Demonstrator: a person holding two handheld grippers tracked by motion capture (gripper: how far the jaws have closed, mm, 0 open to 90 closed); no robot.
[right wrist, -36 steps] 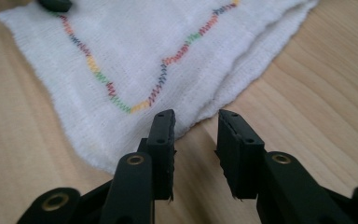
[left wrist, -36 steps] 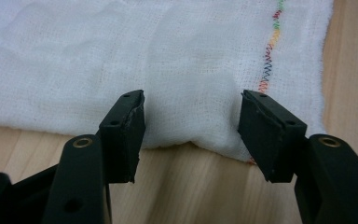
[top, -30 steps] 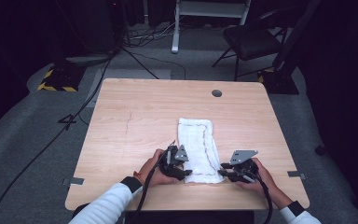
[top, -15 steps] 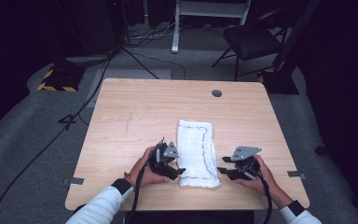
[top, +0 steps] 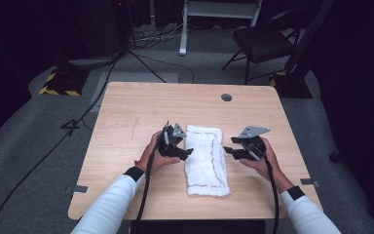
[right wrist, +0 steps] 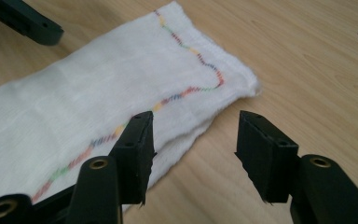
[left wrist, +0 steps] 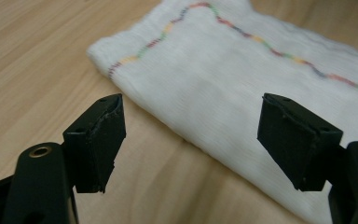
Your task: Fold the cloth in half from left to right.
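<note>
A folded white cloth point(top: 204, 161) lies lengthwise near the table's point(top: 126, 112) front edge, its near end just short of that edge. The left gripper point(top: 187, 152) and right gripper point(top: 228, 151) flank its long sides, jaws just opened, holding nothing. Beyond the cloth's far end, bare wood runs to a round hole point(top: 226, 97).

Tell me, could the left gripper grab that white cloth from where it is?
Probably yes: the left gripper sits beside the white cloth, jaws open, with nothing between them.
</note>
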